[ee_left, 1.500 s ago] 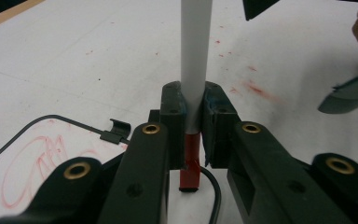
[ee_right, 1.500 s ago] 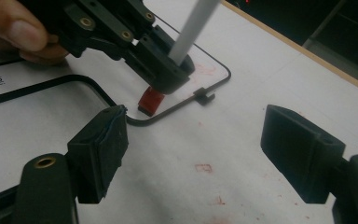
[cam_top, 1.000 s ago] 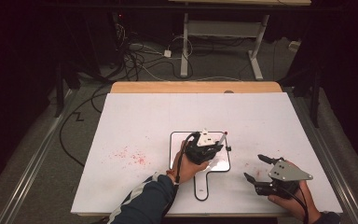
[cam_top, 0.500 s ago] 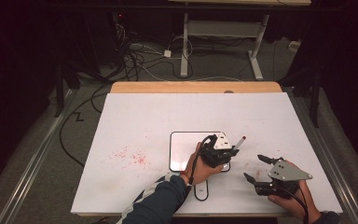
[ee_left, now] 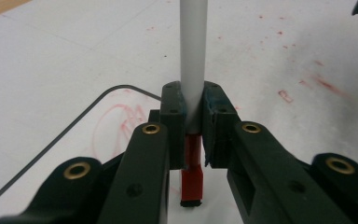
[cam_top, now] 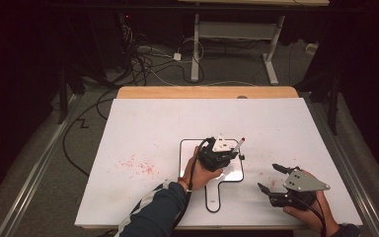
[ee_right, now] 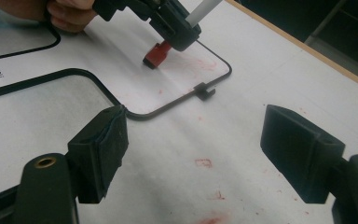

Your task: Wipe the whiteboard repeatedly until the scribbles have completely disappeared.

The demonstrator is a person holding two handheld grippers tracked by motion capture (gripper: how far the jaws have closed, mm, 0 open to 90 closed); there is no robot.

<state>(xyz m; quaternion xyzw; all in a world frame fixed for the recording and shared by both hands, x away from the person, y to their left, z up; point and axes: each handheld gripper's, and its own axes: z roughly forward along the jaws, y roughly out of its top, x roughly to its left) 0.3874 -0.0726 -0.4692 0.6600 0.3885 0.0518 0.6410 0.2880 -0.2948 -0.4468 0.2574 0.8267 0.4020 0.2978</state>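
The bench (cam_top: 143,133) is evenly lit from above while the surrounding floor (cam_top: 44,163) sinks into darkness. Both gripper views are soft, their near jaws blurred.

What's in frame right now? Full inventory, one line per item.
Marker: 1, white barrel with red cap end, clamped in the left gripper, red end down over the small whiteboard.
Small whiteboard: 1, white with black rim and a handle, middle of the table, faint red scribbles on it.
Table: 1, white top with wood edge at the far side, red smears left of the whiteboard and near the right gripper.
Desk frame: 1, pale, on the floor beyond the table.
Cables: several, dark, on the floor beyond the table.
Left gripper: 1, black, shut on the marker.
Right gripper: 1, black, jaws open, low over the table right of the whiteboard.
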